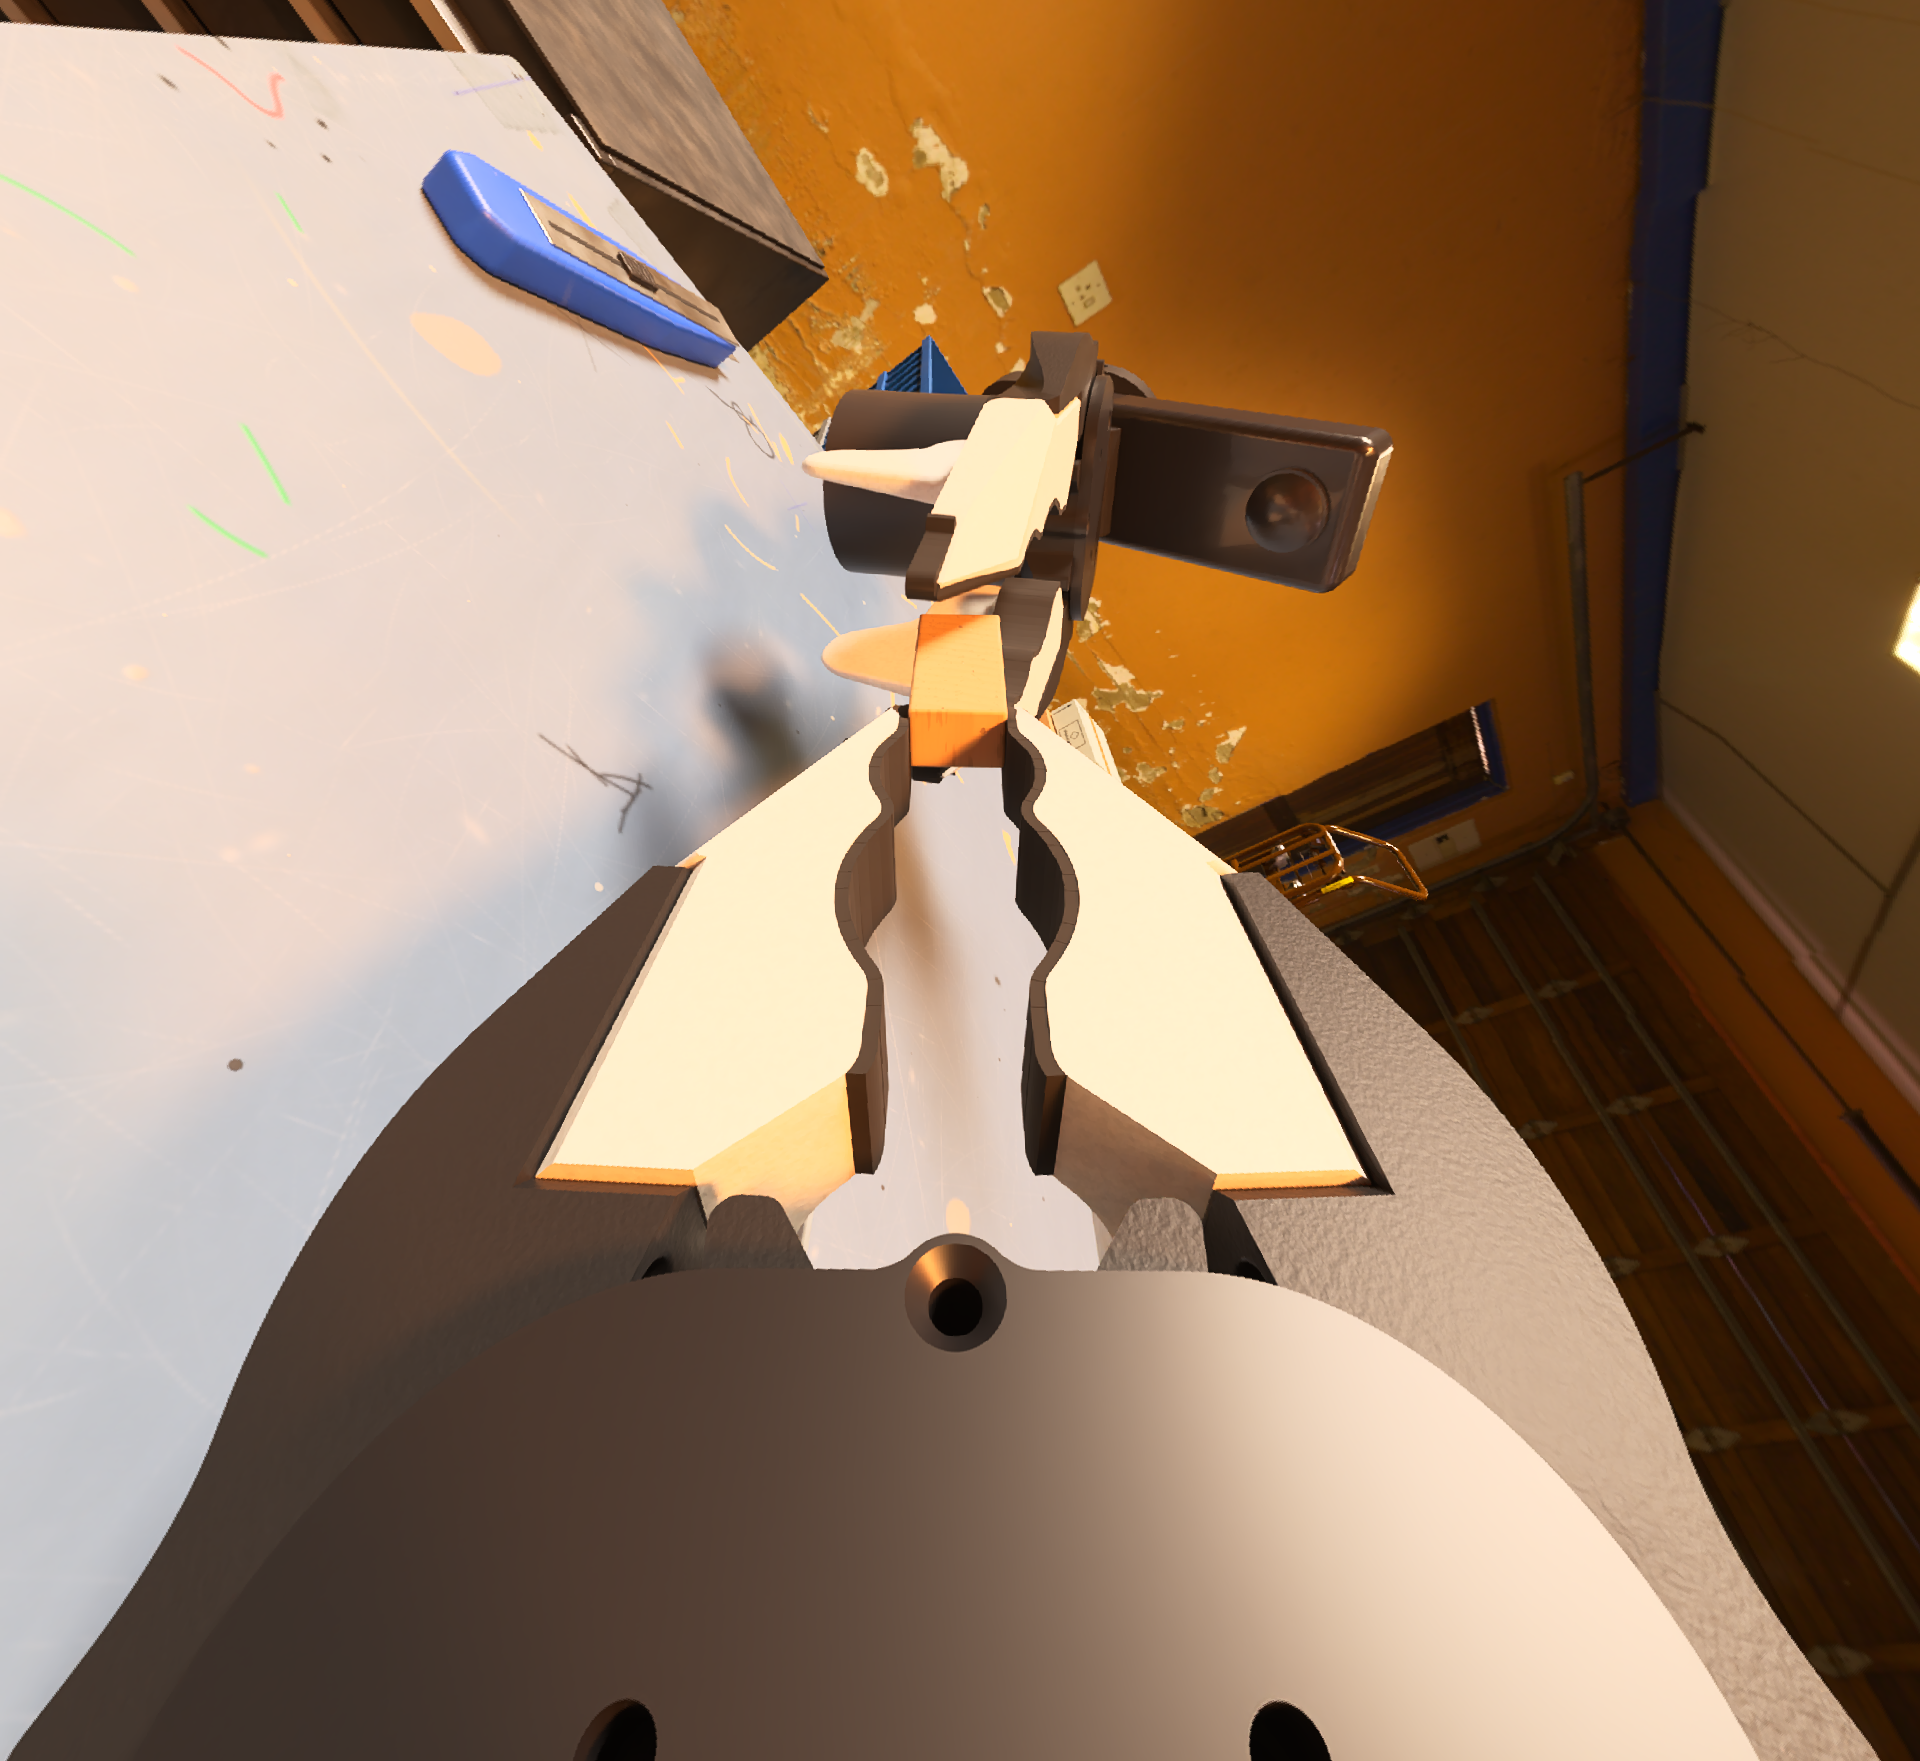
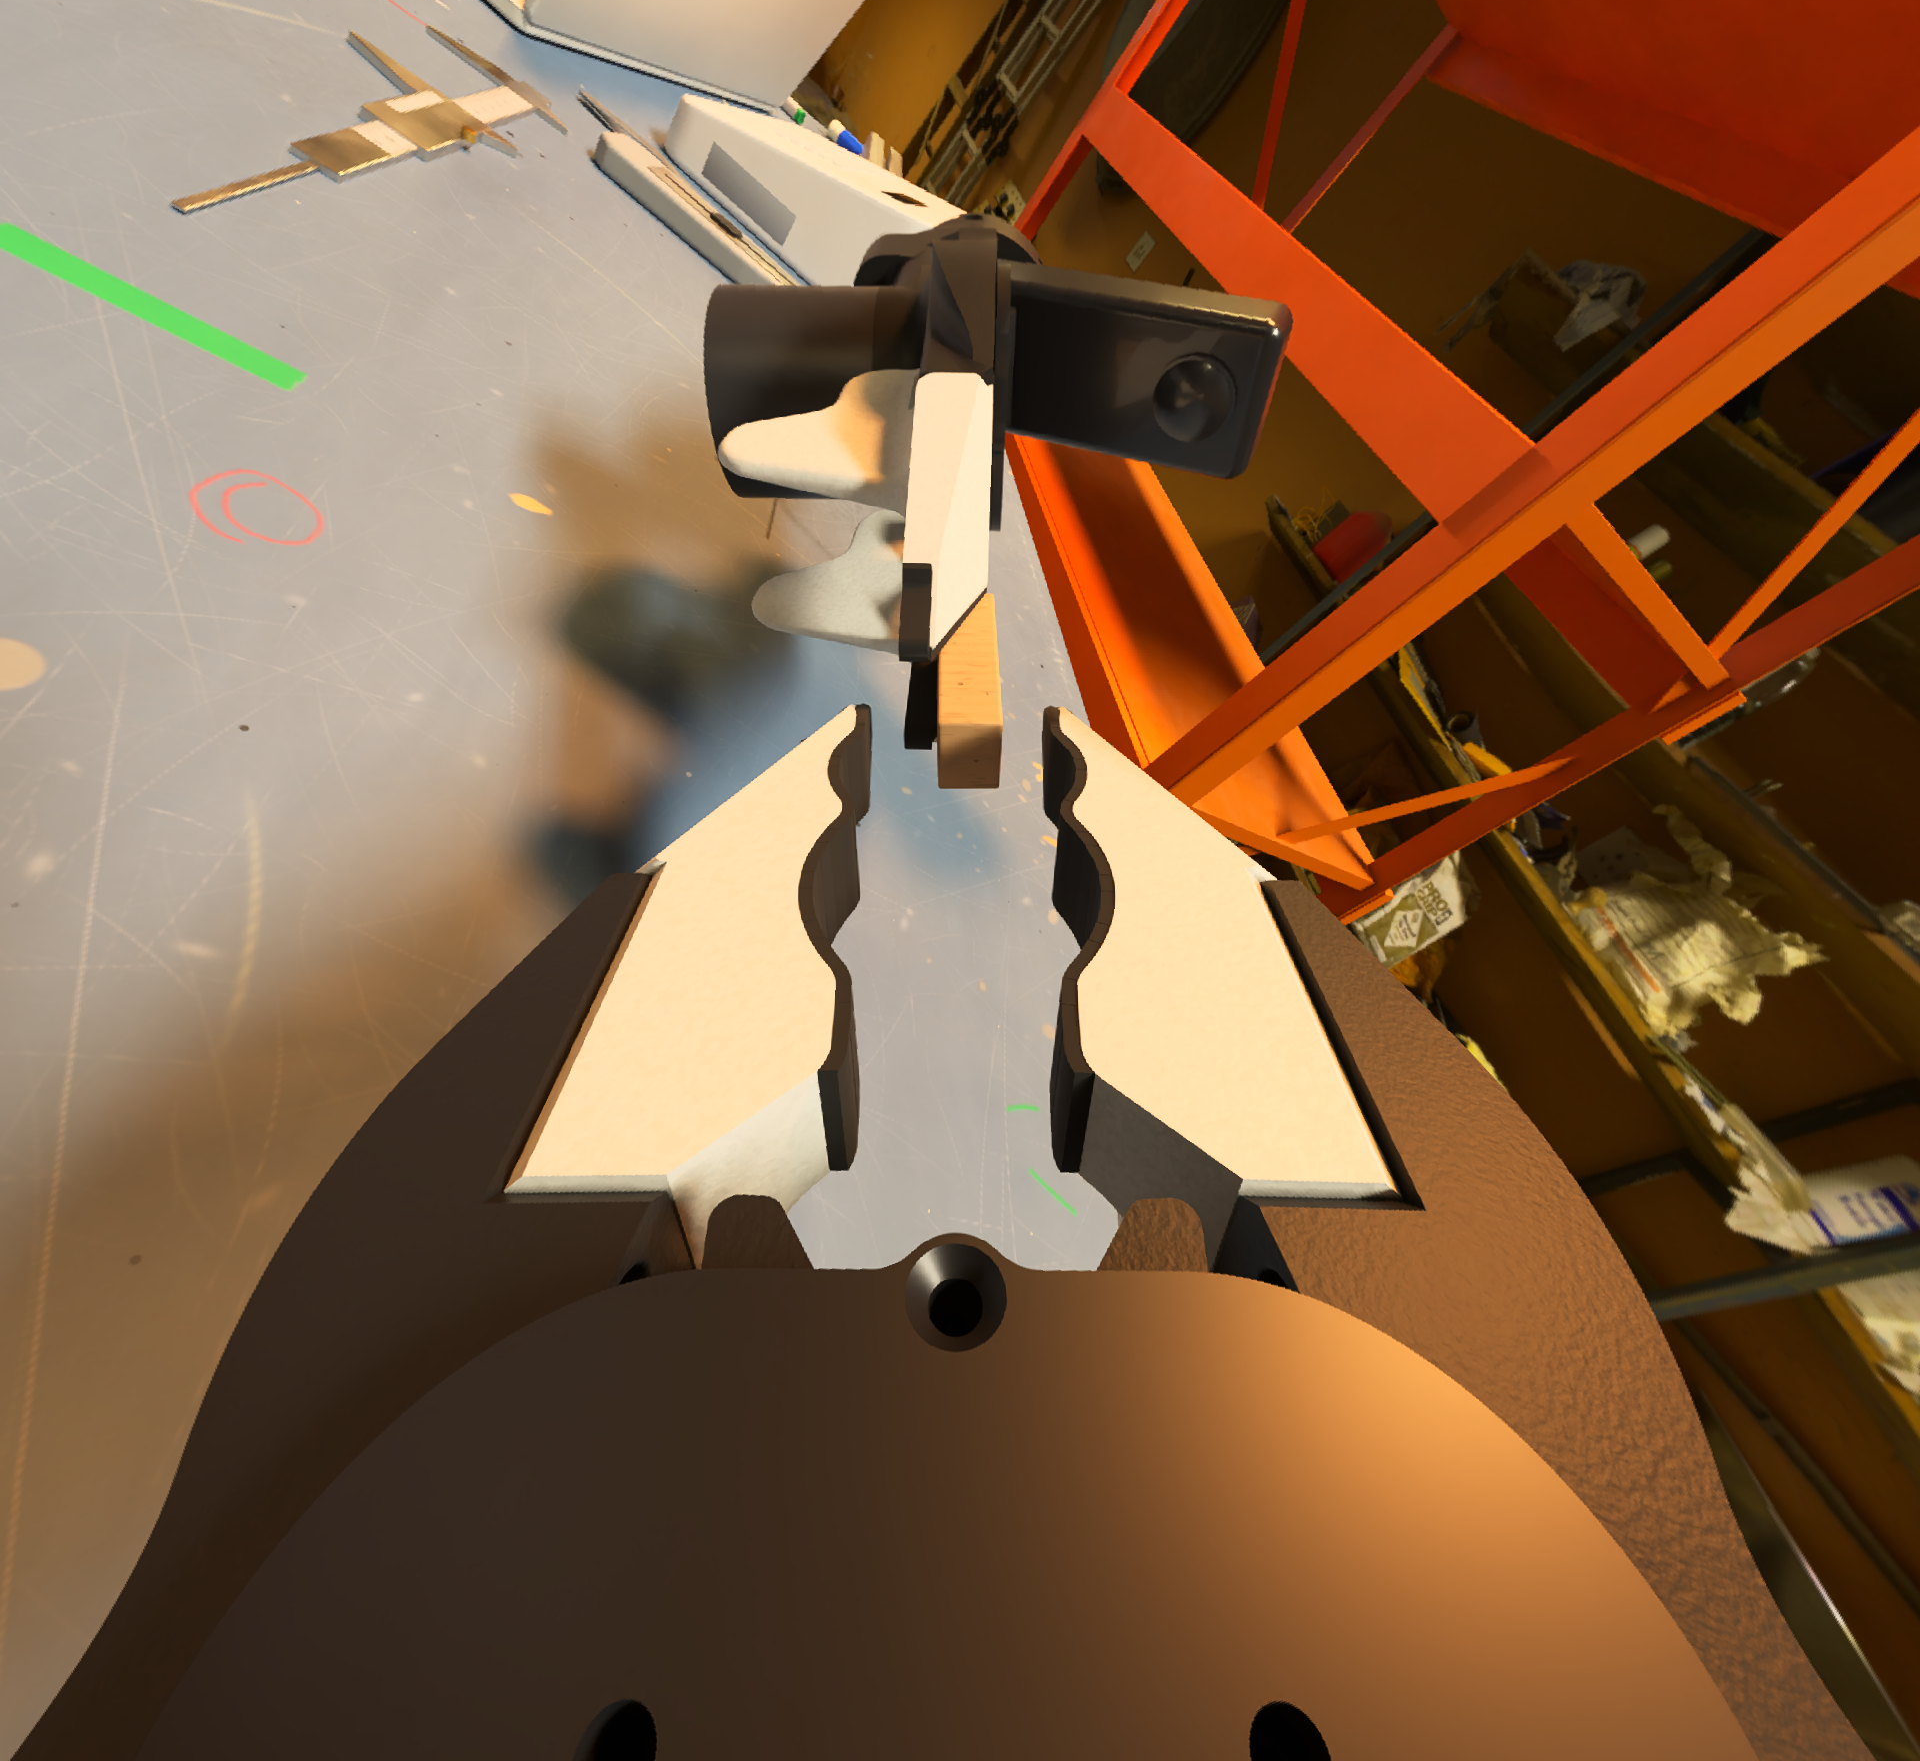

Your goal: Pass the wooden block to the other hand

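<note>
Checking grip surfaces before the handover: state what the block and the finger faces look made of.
Wooden block: pale unfinished wood, faint grain lines, matte. Left gripper fingers: cream, flat, matte faces, probably plastic or rubber; dark edges. Right gripper looks the same.

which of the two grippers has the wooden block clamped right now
The left gripper: its fingertips press the wooden block on both sides. The right gripper is open, gaps showing beside the block.

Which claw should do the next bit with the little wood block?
The right gripper. Its fingers are open on either side of the wooden block, which the left gripper is pinching, so it probably only needs to close.
</note>
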Motion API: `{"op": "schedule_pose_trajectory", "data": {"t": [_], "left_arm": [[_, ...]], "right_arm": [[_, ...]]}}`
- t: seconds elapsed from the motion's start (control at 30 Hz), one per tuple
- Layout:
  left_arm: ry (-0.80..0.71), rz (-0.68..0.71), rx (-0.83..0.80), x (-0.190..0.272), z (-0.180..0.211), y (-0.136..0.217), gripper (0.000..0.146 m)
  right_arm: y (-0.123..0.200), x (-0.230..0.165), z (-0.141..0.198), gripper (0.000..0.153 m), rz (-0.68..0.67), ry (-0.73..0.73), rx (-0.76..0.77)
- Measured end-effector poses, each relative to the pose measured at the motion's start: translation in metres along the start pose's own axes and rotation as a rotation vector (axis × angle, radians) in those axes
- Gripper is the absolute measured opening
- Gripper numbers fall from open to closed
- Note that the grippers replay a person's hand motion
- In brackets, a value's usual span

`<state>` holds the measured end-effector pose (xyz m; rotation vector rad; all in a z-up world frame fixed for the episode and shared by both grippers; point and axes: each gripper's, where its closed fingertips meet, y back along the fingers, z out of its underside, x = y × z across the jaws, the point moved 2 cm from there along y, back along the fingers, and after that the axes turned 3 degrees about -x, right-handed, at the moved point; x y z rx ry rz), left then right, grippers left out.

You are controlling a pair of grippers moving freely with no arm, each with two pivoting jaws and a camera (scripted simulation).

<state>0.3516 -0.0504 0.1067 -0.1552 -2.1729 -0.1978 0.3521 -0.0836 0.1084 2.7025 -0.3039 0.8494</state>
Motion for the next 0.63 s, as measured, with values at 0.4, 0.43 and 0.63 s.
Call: {"op": "schedule_pose_trajectory", "data": {"t": [0.4,0.43,0.63], "left_arm": [[0.078,0.071,0.017,0.003,0.008,-0.005,0.016],[0.083,0.075,0.018,0.003,0.009,-0.006,0.016],[0.128,0.112,0.024,0.006,0.014,-0.009,0.016]], "right_arm": [[0.006,-0.005,-0.007,0.03,0.048,0.043,-0.066],[0.007,-0.006,-0.007,0.03,0.049,0.036,-0.068],[0.009,-0.012,-0.009,0.027,0.035,-0.004,-0.089]]}}
